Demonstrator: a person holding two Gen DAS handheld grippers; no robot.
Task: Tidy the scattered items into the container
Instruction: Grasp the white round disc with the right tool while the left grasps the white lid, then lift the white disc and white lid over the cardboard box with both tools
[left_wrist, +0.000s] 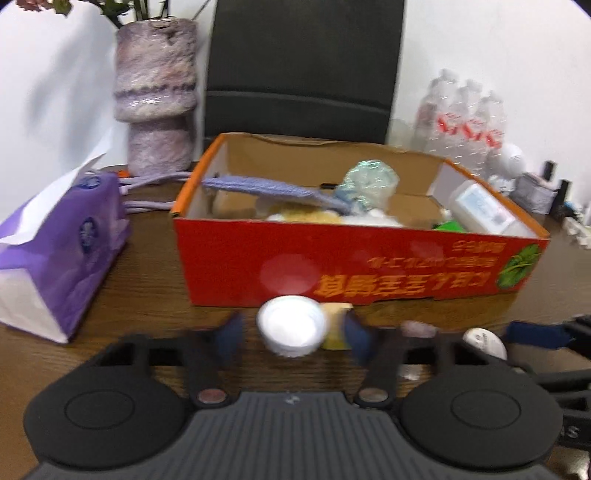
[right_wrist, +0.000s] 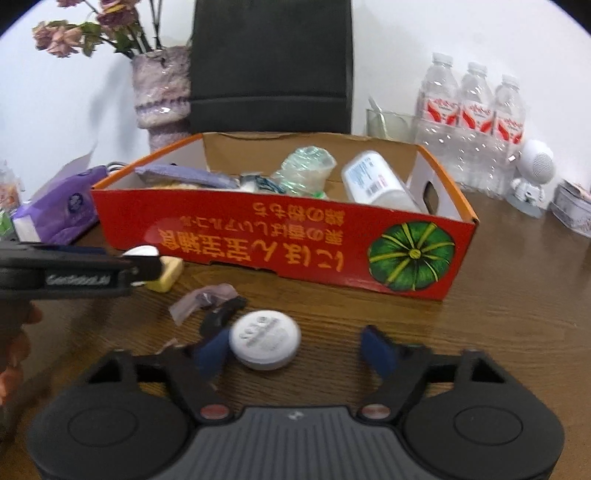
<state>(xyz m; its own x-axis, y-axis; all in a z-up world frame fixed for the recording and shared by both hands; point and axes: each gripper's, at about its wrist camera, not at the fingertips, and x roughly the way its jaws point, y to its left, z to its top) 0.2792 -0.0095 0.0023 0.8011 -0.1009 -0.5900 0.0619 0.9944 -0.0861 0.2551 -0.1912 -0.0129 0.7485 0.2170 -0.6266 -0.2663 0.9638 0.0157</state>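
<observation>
A red cardboard box (left_wrist: 332, 266) stands on the wooden table and holds a purple cloth, crumpled plastic and a white bottle. Just in front of it my left gripper (left_wrist: 293, 336) is open around a small white round jar (left_wrist: 291, 326), with gaps at both pads. A yellow block (left_wrist: 336, 325) lies against the jar. In the right wrist view the left gripper's black fingers (right_wrist: 110, 271) reach in from the left. My right gripper (right_wrist: 295, 350) is open around a flat white round tin (right_wrist: 264, 343); the tin touches the left pad, while the right pad stands apart.
A crumpled pinkish wrapper (right_wrist: 207, 295) lies left of the tin. A purple tissue pack (left_wrist: 62, 251) and a vase (left_wrist: 155, 96) stand at the left, a dark chair (left_wrist: 303, 66) behind the box. Water bottles (right_wrist: 469, 122) and a white figurine (right_wrist: 532, 173) are at the right.
</observation>
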